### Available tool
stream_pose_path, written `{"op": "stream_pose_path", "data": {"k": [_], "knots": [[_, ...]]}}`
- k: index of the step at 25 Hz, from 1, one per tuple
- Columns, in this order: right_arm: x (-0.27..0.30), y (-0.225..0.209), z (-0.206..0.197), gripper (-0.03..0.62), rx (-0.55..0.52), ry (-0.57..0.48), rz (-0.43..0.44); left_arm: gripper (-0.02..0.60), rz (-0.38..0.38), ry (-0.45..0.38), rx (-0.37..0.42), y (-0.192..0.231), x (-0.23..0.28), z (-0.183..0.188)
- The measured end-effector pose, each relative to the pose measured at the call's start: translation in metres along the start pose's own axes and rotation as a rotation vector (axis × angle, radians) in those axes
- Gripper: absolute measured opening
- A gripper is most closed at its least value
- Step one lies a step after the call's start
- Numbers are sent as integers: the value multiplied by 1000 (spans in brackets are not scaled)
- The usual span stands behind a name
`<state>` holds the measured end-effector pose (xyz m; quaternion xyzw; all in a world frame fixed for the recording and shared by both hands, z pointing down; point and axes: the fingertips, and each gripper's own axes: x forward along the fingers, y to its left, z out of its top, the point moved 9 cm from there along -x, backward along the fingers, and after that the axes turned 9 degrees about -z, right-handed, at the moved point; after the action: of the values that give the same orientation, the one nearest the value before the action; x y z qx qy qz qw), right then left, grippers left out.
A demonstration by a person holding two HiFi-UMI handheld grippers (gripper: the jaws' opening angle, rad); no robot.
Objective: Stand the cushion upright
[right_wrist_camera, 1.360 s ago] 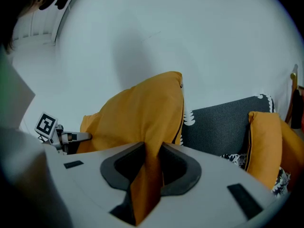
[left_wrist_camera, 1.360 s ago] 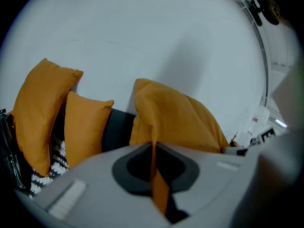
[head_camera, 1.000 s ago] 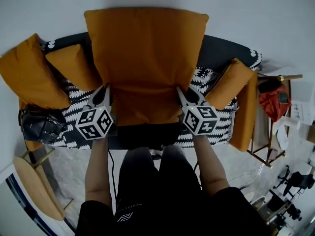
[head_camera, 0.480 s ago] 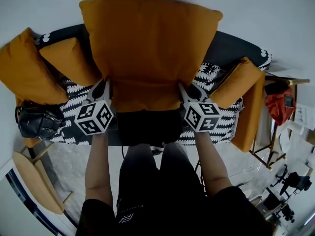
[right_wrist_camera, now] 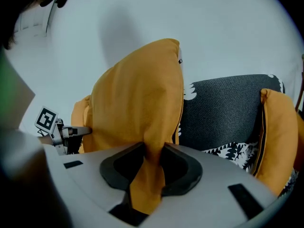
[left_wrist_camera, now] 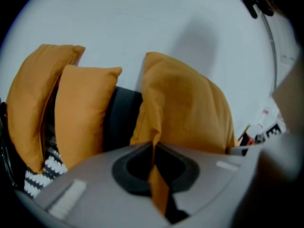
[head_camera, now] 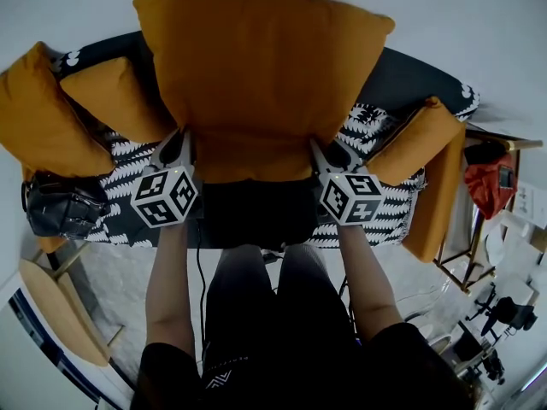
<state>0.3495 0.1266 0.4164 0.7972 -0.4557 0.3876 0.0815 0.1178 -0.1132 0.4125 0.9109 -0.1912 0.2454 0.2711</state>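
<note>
A big orange cushion (head_camera: 256, 75) stands upright over the sofa seat, its face toward me and its top against the white wall. My left gripper (head_camera: 183, 140) is shut on the cushion's lower left edge; in the left gripper view a thin fold of orange fabric (left_wrist_camera: 156, 184) runs between the closed jaws of that gripper (left_wrist_camera: 153, 148). My right gripper (head_camera: 320, 150) pinches the lower right edge. In the right gripper view a thicker fold of the cushion (right_wrist_camera: 137, 99) is pressed between the jaws of the gripper (right_wrist_camera: 148, 151), which are opening slightly.
Two smaller orange cushions (head_camera: 38, 118) (head_camera: 111, 101) lean at the sofa's left end, and two more (head_camera: 402, 148) (head_camera: 436, 203) at its right. The seat has a black and white patterned cover (head_camera: 376, 203). A black bag (head_camera: 60, 212) lies at the left. A side table with a red object (head_camera: 491, 186) stands at the right.
Both grippers have sunk a little with the cushion in them. The cushion now fills more of the head view, with its top closer to the wall.
</note>
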Motion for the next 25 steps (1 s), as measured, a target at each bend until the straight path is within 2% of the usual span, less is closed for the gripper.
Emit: {"op": "stream_pose_path", "data": {"k": [4, 8, 17, 25], "knots": [[4, -2, -2, 126, 1, 5, -3, 20, 14, 12, -8, 3, 4, -1], [5, -2, -5, 149, -5, 7, -10, 75, 39, 30, -27, 11, 7, -2], [2, -4, -4, 216, -15, 11, -62, 112, 94, 50, -5, 10, 5, 0], [-18, -5, 0, 196, -6, -25, -92, 107, 84, 33, -3, 1, -16, 7]]}}
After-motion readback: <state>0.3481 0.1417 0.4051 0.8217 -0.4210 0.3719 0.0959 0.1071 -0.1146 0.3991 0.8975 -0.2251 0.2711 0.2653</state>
